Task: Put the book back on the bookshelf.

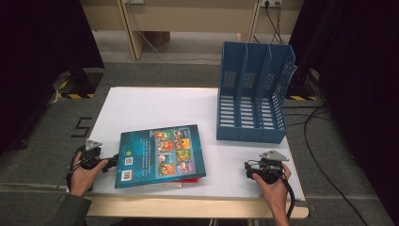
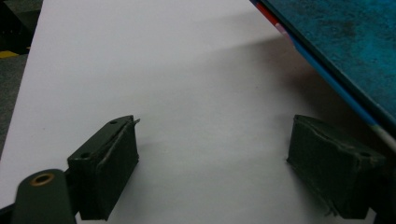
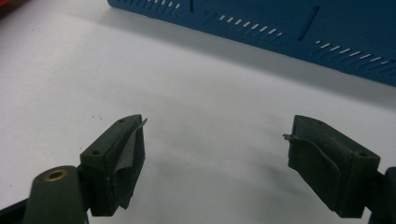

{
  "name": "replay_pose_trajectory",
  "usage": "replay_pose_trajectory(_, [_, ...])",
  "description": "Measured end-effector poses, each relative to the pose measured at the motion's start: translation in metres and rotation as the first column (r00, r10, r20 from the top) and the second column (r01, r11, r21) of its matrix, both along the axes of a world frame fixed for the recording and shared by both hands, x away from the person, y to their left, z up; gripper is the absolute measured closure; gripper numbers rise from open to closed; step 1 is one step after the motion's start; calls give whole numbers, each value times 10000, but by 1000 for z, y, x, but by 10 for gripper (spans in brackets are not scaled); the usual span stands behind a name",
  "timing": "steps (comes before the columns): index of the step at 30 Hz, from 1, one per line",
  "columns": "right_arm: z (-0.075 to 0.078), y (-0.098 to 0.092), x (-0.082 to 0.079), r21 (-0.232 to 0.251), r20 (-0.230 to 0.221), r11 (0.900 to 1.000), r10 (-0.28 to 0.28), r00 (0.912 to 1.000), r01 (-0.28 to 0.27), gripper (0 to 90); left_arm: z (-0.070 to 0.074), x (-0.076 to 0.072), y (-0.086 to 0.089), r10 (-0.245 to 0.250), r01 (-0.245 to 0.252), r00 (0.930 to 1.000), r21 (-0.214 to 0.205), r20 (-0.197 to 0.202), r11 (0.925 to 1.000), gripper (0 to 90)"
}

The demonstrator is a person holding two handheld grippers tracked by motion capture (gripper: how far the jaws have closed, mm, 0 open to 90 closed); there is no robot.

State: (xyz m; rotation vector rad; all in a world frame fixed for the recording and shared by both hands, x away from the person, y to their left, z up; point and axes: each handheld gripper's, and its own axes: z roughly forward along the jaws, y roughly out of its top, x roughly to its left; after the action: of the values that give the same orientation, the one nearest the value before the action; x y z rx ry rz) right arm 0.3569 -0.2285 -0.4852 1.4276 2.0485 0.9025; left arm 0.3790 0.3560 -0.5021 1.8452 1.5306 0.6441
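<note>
White table (image 1: 155, 106), hands (image 1: 87, 172) low, apart.

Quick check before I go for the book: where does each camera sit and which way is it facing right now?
High view: above the near edge, looking forward and down on table, book, blue rack; both hands show.
Left gripper view: on left gripper, open jaws facing the book's edge.
Right gripper view: on right gripper, open jaws facing the rack.
Shared: white tabletop.
</note>
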Motion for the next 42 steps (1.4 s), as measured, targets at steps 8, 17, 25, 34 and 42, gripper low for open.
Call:
replay_pose_trajectory(8, [2,5,-1,198,141,9995,260,9996,-263,223,6,-5,1,92,-91,9999,-105,100,9999,153])
replay_pose_trajectory(17, [9,23,-6,819,359,9921,927,9950,-954,241,17,-14,-5,-204,204,9997,-14,129,9998,190])
replay_pose_trajectory(25, [14,46,-9,1152,416,9793,1627,9858,-1665,243,19,-20,-8,-329,329,9995,-47,13,9994,248])
replay_pose_trajectory(34, [16,68,-12,1796,412,9551,2322,9718,-2358,245,23,-26,-22,-477,473,9988,534,65,9975,344])
replay_pose_trajectory(42, [17,72,-13,1909,430,9509,2400,9698,-2437,243,25,-31,-36,-1020,1015,9948,696,28,9924,320])
